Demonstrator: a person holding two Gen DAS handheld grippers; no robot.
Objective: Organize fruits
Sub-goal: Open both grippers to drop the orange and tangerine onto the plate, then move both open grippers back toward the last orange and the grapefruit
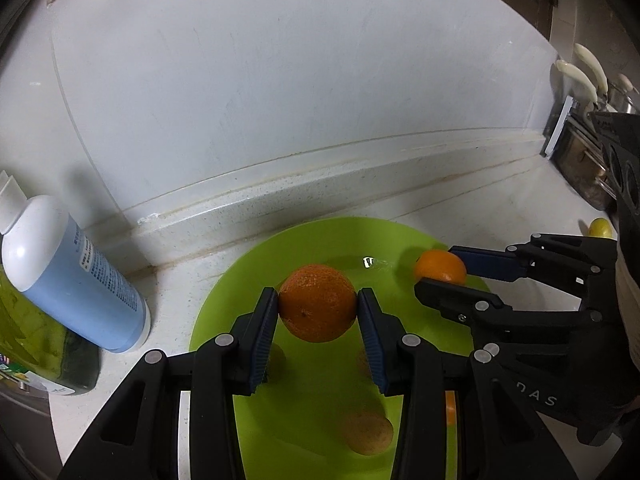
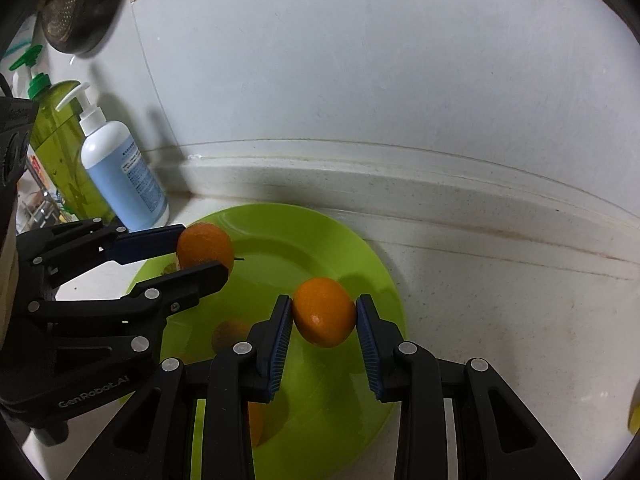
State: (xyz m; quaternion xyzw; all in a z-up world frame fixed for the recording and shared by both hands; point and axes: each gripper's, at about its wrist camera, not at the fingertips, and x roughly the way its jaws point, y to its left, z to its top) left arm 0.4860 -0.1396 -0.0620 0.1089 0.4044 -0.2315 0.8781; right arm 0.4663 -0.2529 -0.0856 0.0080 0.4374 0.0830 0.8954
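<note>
Two black claws hang side by side over a lime-green plate on a speckled white tabletop. The left claw is clamped on a large orange. The right claw is clamped on a smaller orange. A blue-and-white pump bottle stands left of the plate.
</note>
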